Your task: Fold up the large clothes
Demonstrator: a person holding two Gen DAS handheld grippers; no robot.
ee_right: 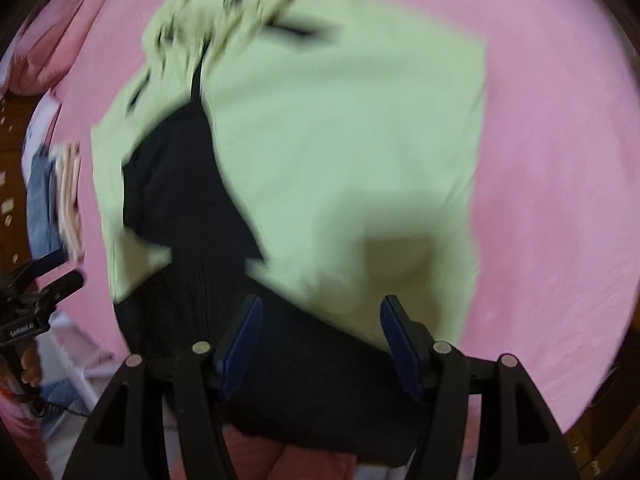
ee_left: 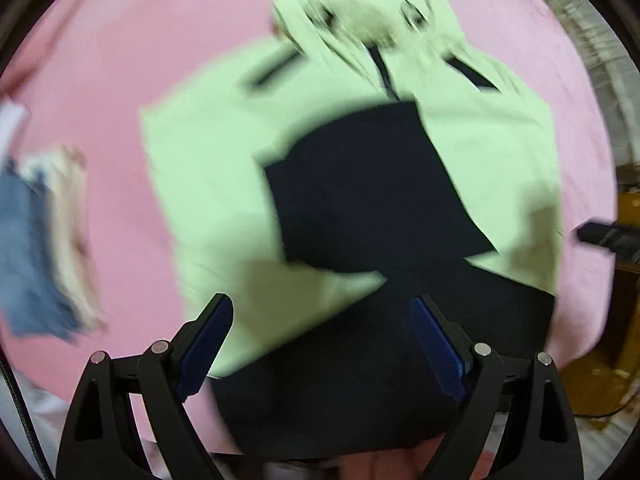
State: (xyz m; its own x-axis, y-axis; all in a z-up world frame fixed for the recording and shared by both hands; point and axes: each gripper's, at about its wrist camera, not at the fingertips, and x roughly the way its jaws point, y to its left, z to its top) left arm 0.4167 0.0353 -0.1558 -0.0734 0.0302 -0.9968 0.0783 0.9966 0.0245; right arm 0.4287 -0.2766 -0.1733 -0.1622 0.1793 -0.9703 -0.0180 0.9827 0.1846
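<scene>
Both my claws hang above the bed (ee_left: 120, 60), pointing down at the pale green jacket (ee_left: 208, 168) spread across the pink sheet. My left claw (ee_left: 322, 344) stands wide open with nothing between its pads; my right claw (ee_right: 320, 344) is open too, also empty. The jacket lies flat enough, hood (ee_left: 360, 4) at the far end, its dark lining (ee_left: 360, 200) showing down the middle where the two green front panels fall apart. A small pile of other clothes (ee_left: 44, 240) sits off to the side, well clear. The pictures are blurred, so fine creases escape me. I judge a fold is just laid down and the next one needs choosing. To do it well, I'd grip the near hem at both corners, lift evenly, and carry it toward the hood without dragging the lining askew.
</scene>
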